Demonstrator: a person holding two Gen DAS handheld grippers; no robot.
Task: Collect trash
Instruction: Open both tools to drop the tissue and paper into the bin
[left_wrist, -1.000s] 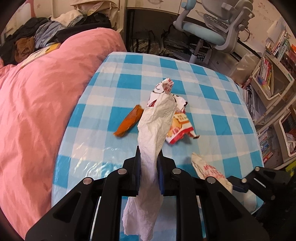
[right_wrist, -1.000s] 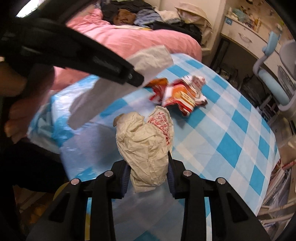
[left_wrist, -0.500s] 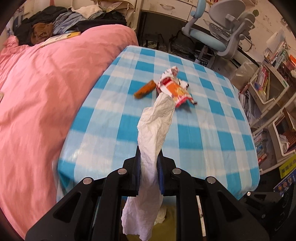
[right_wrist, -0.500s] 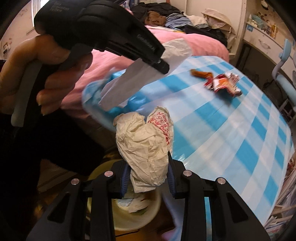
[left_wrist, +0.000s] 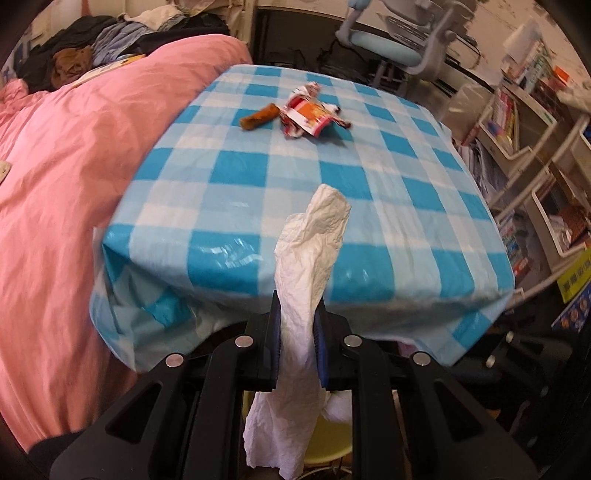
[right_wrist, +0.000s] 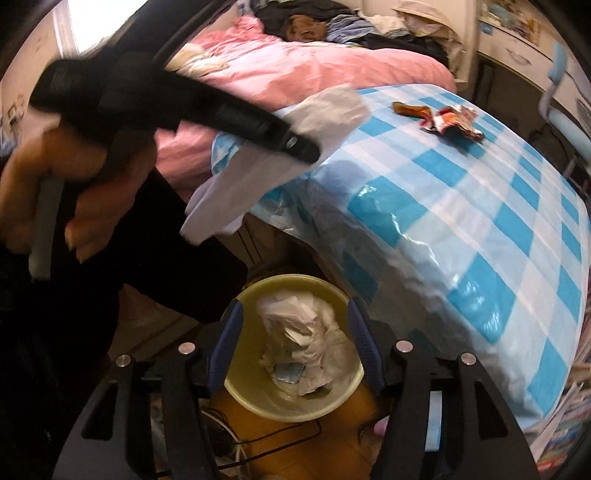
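My left gripper is shut on a long crumpled white tissue and holds it in front of the table's near edge; it also shows in the right wrist view with the tissue. My right gripper is open and empty above a yellow trash bin that holds crumpled paper. A red snack wrapper and an orange wrapper lie at the far side of the blue checked table.
A pink bed lies left of the table. An office chair stands behind it and bookshelves stand at the right. Cables lie on the floor by the bin.
My right gripper has opened and let its crumpled paper fall into the bin. Both grippers have drawn back from the table toward the bin; the left still holds the tissue.
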